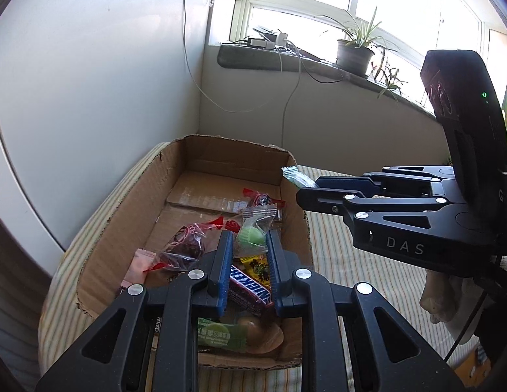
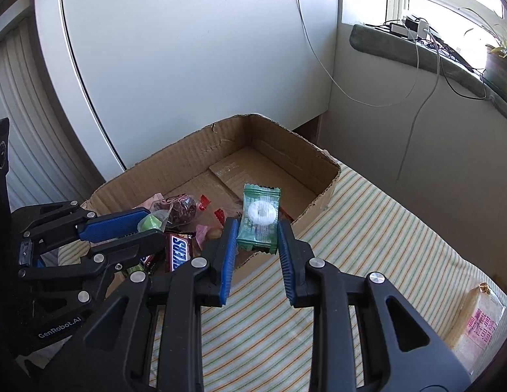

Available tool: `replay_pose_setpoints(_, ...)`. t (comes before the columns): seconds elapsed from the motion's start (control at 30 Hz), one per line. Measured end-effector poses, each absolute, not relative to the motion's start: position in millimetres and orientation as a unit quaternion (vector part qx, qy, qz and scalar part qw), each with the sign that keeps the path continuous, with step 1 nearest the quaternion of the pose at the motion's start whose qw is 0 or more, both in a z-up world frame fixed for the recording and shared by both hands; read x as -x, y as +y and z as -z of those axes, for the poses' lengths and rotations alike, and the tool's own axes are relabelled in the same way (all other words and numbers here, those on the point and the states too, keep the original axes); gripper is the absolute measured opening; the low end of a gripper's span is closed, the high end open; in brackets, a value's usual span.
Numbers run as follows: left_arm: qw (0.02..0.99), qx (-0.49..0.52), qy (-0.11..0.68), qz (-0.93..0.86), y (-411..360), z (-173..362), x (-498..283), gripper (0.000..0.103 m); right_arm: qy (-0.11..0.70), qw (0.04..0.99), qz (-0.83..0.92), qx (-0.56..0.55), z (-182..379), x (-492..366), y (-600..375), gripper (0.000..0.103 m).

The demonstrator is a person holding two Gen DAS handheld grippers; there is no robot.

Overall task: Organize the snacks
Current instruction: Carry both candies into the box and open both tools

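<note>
Snacks: right gripper (image 2: 257,225) clamped a green mint (image 2: 260,217) over the box (image 2: 325,163) rim at 12 o'clock; left gripper (image 1: 250,240) pinched a green candy (image 1: 251,236) (thin grips), so either might slip outside.

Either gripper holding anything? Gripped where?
Left gripper: clear-wrapped green round candy, by its sides. Right gripper: green-wrapped white ring candy, by the wrapper's side edges.

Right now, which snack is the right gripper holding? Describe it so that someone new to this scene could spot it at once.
Find the open cardboard box on the striped cloth. At its near right wall the right gripper is shut on a green packet. Unlike the left gripper's clear-wrapped green ball sweet, it is flat and rectangular, with a white ring showing through a window.
</note>
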State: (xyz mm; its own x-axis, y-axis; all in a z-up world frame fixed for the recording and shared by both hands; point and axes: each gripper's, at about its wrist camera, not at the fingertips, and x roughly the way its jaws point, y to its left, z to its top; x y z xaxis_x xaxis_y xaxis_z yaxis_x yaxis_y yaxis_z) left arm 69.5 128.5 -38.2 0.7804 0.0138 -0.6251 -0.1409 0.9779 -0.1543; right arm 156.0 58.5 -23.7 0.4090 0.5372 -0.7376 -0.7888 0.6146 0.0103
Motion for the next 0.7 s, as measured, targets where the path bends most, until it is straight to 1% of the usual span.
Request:
replay_pose_setpoints(0.37,0.935,0.106,0.334,-0.051,143.7,42.8,-72.1,0.019,0.372,0.810,-0.414,0.183,32.8,-157.7,80.9,0.026)
replay_pose_setpoints(0.7,0.934,0.106,0.337,-0.054,146.0,43.9,-73.6,0.021,0.366,0.812,-0.414,0.187,28.6,-155.7,81.1,0.027)
